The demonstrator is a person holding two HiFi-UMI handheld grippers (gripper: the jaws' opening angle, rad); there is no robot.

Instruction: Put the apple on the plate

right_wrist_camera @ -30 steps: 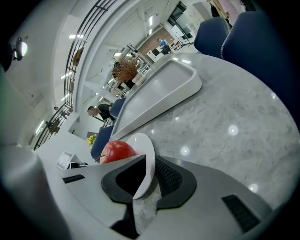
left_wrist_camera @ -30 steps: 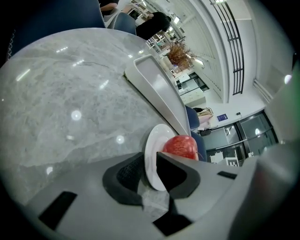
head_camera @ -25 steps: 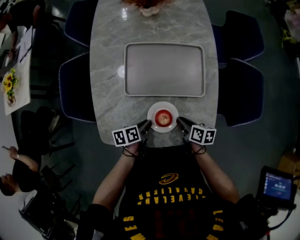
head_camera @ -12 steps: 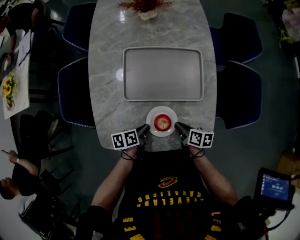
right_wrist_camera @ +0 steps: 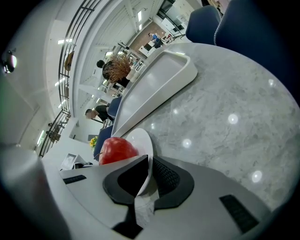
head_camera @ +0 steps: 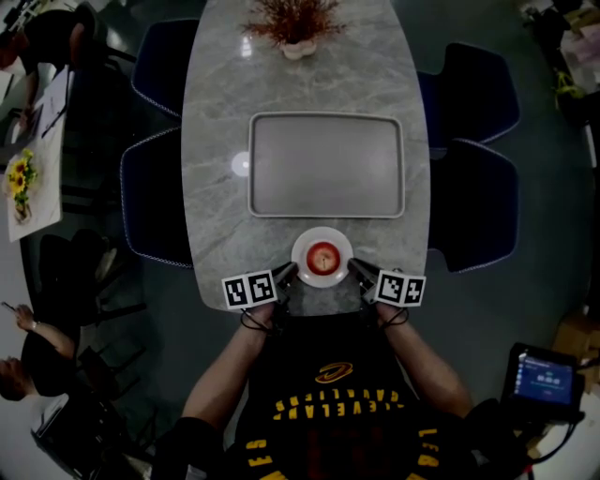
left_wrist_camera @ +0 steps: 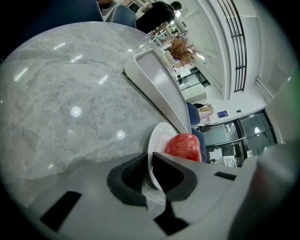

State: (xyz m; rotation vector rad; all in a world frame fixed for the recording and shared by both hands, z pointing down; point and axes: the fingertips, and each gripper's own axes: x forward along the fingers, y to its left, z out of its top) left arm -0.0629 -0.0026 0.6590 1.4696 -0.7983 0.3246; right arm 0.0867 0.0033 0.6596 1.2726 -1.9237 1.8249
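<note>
**While Both Claws Are Gripping Its Rim, the Plate (head_camera: 303, 243) Is Carrying the Apple (head_camera: 322, 255)**

As the head view is looking steeply down on the long marble table (head_camera: 216, 187), the white plate is lying close to the table's near edge, just in front of the person. The red apple is sitting in the middle of it. The left gripper (head_camera: 292, 271) is reaching in at the plate's left side and the right gripper (head_camera: 354, 267) at its right side, so the plate is lying between the two.

Seen along the left gripper's own jaws, the two dark pads are clenching the plate's thin rim, one on each face of it. The apple is showing just beyond them, and the pads are not touching it. The right gripper is doing the same on the opposite rim: its jaws are pinching the white edge, with the apple just past them on the plate.

No view is showing whether the plate is resting on the marble or being held just off it.

Beyond the plate and apart from it, a grey rectangular tray (head_camera: 326, 165) is lying at the middle of the table. A small potted plant (head_camera: 296, 23) with reddish sprigs is standing at the far end. Dark blue chairs (head_camera: 473, 202) are standing along both long sides.
</note>
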